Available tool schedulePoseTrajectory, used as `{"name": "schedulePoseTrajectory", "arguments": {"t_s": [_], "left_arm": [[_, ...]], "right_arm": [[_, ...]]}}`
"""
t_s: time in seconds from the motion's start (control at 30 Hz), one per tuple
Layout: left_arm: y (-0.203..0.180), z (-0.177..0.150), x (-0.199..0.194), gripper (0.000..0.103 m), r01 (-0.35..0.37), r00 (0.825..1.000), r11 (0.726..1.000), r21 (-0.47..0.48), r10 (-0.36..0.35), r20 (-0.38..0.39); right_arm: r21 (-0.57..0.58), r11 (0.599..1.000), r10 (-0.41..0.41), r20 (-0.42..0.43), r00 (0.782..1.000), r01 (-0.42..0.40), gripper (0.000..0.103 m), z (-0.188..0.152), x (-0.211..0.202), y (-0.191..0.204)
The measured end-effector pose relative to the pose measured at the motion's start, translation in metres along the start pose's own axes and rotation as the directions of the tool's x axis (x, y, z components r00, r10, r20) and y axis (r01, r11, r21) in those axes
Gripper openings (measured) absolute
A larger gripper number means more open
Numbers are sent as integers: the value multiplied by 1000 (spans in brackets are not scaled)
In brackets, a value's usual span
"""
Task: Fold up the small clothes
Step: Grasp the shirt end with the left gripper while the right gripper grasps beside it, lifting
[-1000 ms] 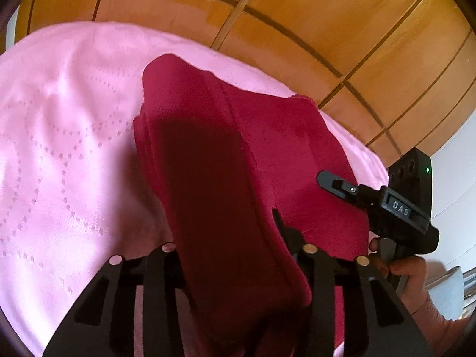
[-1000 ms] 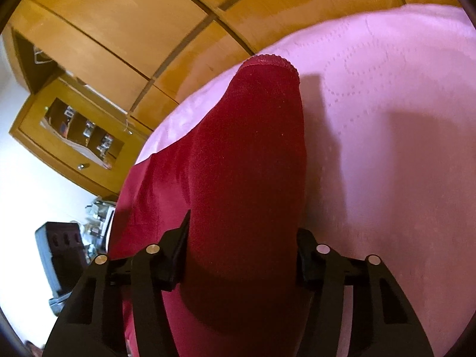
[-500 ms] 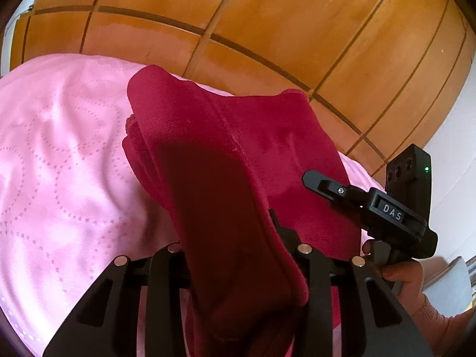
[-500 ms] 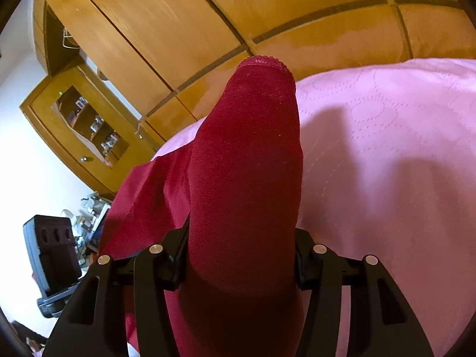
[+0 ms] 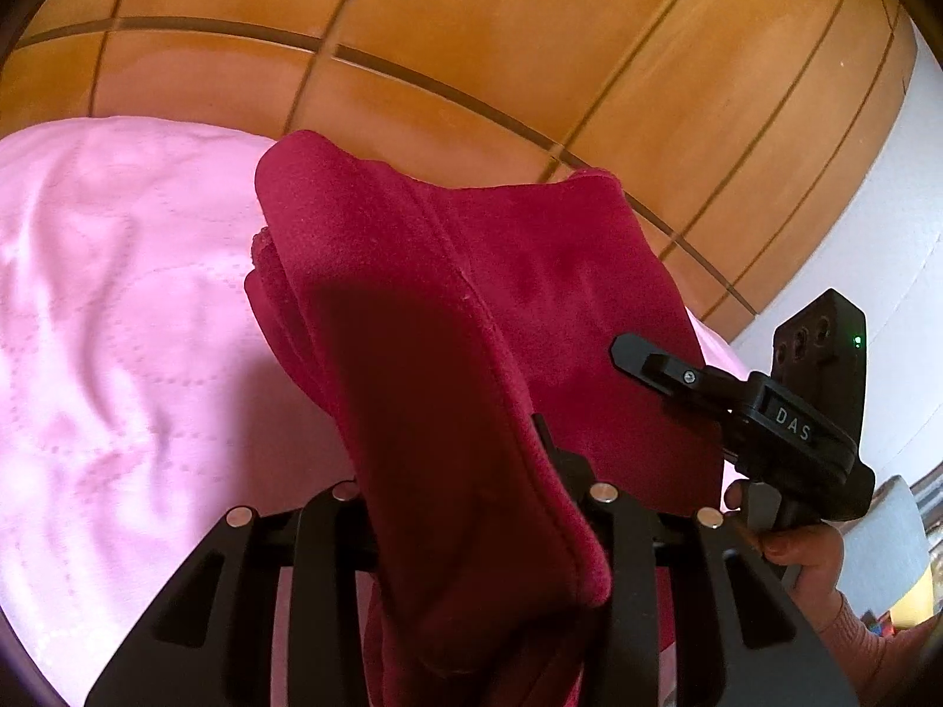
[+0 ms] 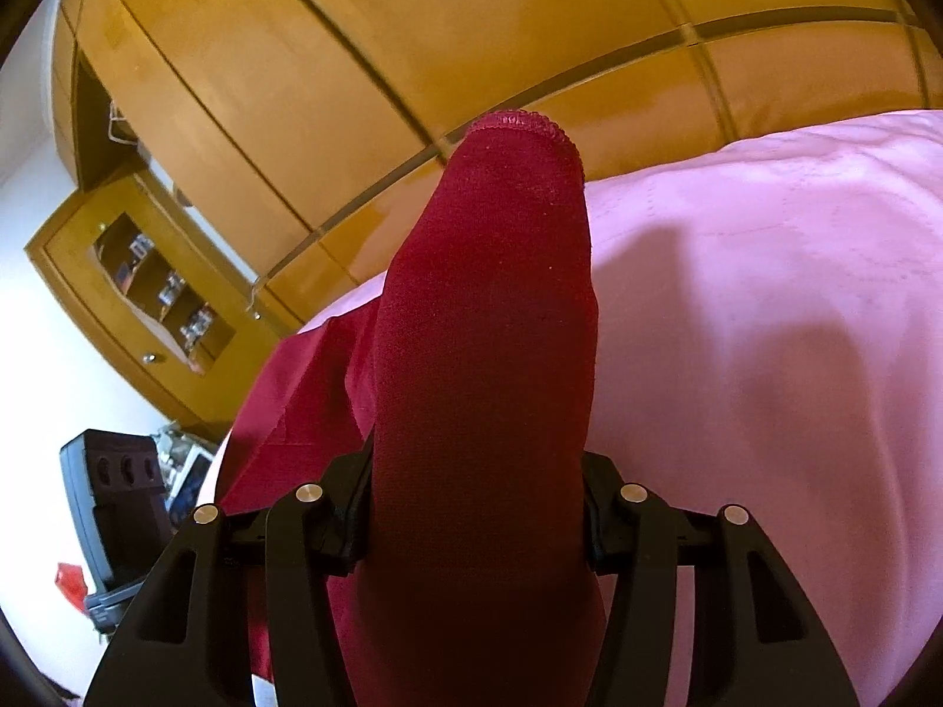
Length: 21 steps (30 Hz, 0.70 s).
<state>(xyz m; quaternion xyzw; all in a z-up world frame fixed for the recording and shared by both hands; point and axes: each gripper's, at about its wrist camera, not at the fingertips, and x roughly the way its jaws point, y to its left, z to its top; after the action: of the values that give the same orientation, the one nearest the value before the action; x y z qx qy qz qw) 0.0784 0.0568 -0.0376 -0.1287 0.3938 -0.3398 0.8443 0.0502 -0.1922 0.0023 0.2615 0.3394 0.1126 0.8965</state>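
Left wrist view: left gripper [image 5: 471, 495] clamped on a bunched edge of the red garment [image 5: 530, 294], which rises off the pink bedspread [image 5: 118, 324].
Right of the garment: right gripper [image 5: 660, 362] at its far edge, a hand [image 5: 807, 554] on the grip.
Right wrist view: right gripper [image 6: 477, 489] clamped on a thick fold of the red garment [image 6: 489, 306]; lace hem uppermost, the rest trailing left onto the pink bedspread [image 6: 766, 324].
Behind the garment: wooden wardrobe [image 6: 353, 59].
Step (judged): both held edges lifted, mid-fold.
Next move calls for: carrying both edges across level, laying them on the garment's lower part, then releasing.
Containers: wall cabinet [image 6: 141, 288] left of the garment, small items inside, too small to identify.
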Motion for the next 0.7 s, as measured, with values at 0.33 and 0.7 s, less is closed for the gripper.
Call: {"name": "schedulePoseTrajectory", "arguments": {"t_s": [0.33,0.7], "left_arm": [[-33,29,53,35,52,997,997,63,-48,-54],[-63,55,93,35,81,993,989,126,-69,-101]], "right_arm": [[41,998,-59,84,995,56,52,9,-30,-29],[87,994,-84,162,983,71,52,22,-51,-66]]}}
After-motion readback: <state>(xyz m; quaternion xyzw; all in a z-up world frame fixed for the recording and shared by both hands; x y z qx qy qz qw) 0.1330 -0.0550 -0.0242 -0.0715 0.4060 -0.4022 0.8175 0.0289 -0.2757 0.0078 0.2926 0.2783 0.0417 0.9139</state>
